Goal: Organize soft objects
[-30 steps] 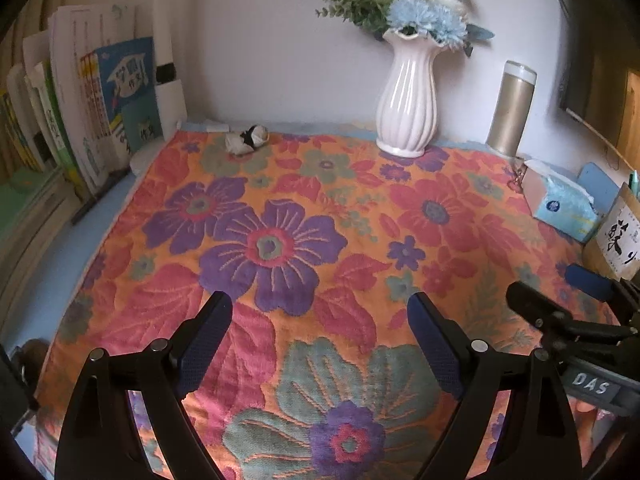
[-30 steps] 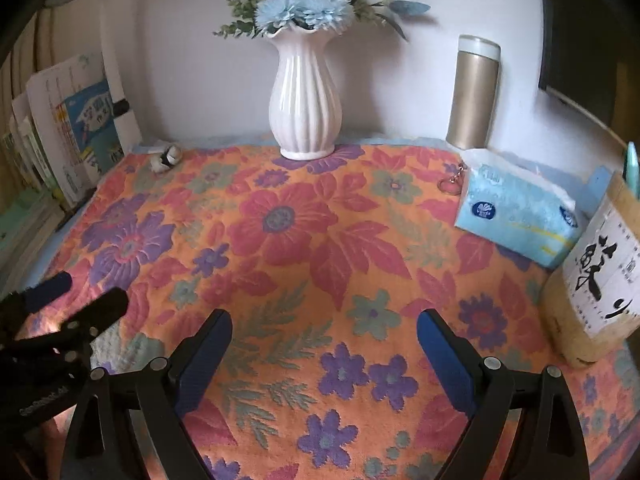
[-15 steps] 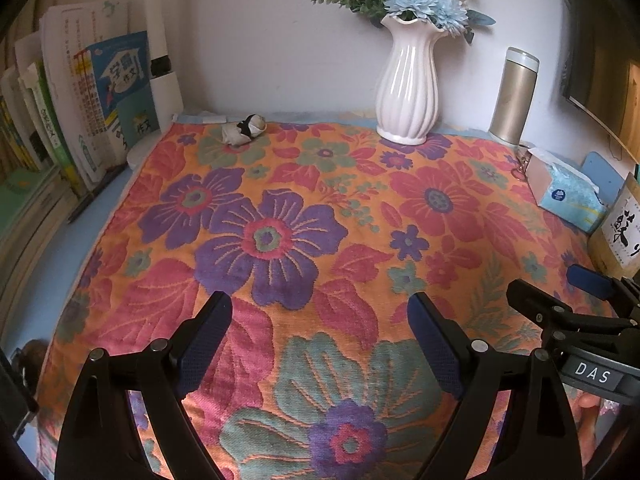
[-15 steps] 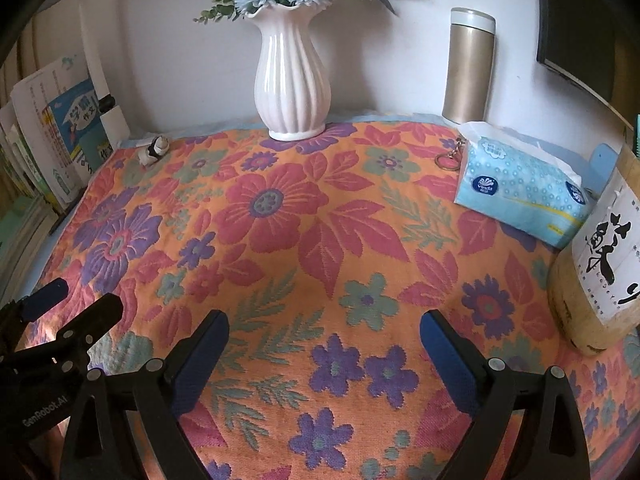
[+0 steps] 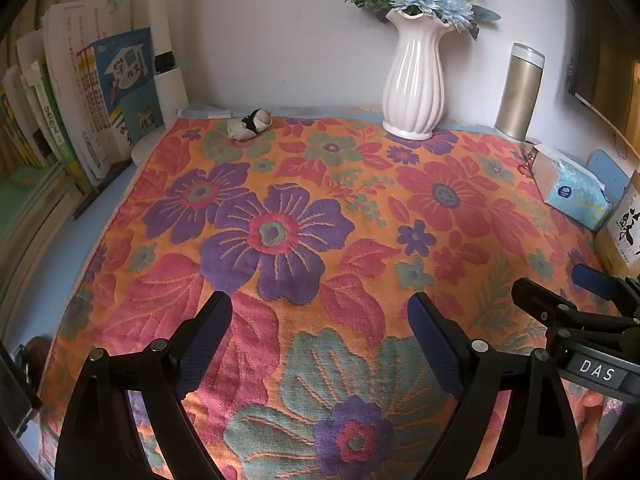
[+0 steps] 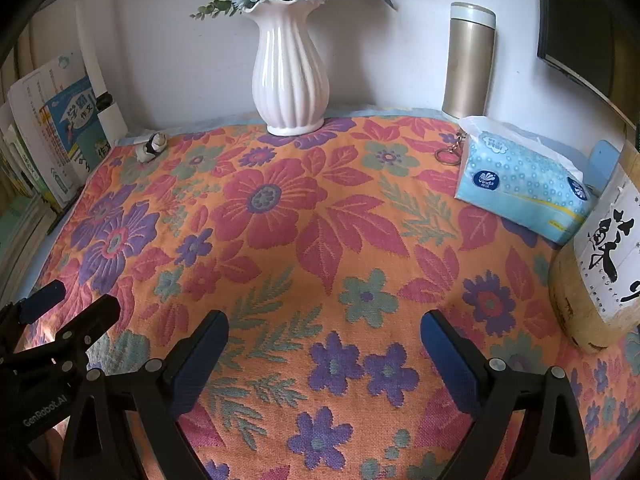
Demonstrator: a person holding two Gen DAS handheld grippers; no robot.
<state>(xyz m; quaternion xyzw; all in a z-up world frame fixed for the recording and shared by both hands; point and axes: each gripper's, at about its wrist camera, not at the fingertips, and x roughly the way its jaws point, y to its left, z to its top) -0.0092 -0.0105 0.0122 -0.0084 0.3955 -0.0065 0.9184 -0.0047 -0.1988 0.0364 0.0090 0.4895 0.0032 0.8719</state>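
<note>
A floral cloth (image 5: pixel 280 240) in orange, red and purple lies spread flat over the table; it fills the right wrist view (image 6: pixel 320 208) too. A small rolled white-and-black sock-like bundle (image 5: pixel 249 124) rests on its far left corner, also seen as the bundle (image 6: pixel 151 147). My left gripper (image 5: pixel 320 312) hovers open over the cloth's near part with nothing between its fingers. My right gripper (image 6: pixel 324 324) hovers open just to its right, equally empty. Each gripper shows at the edge of the other's view.
A white vase (image 6: pixel 290 76) with blue flowers and a gold flask (image 6: pixel 470 64) stand at the back wall. A blue tissue pack (image 6: pixel 520 184), a keyring (image 6: pixel 450 152) and a brown paper bag (image 6: pixel 600 272) sit on the right. Books (image 5: pixel 100 100) lean on the left.
The right gripper's jaws have spread slightly wider and it has eased a little forward over the cloth. The left gripper has held almost still.
</note>
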